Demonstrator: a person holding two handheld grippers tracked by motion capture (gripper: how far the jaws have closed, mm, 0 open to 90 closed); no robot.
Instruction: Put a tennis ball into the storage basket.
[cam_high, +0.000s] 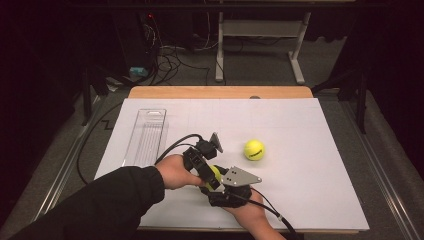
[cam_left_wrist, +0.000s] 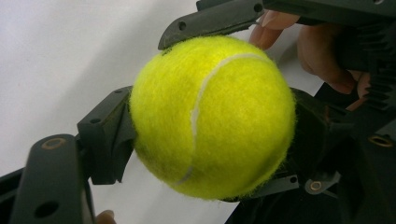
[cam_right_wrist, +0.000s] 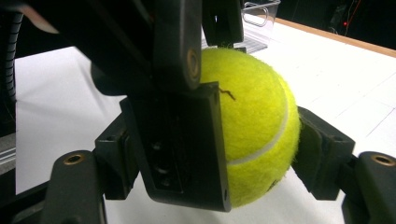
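Both grippers matte black. Left gripper (cam_high: 209, 172): ribbed body, thick black cable (cam_high: 172, 146) off the rear, small grey plate (cam_high: 216, 142) on top. Right gripper (cam_high: 220, 186): grey three-cornered plate (cam_high: 241, 177) on top with dark screw dots, thinner black cable (cam_high: 272, 212) at the rear. Brass-coloured bushings (cam_right_wrist: 74, 159) at the jaw pivots, plus open screw holes. Left arm: black long sleeve (cam_high: 105, 200) to the wrist.

High view: above near edge, facing forward-down over white table (cam_high: 300, 150). Gripper views: close on shared tennis ball (cam_left_wrist: 212, 116), from opposite sides.
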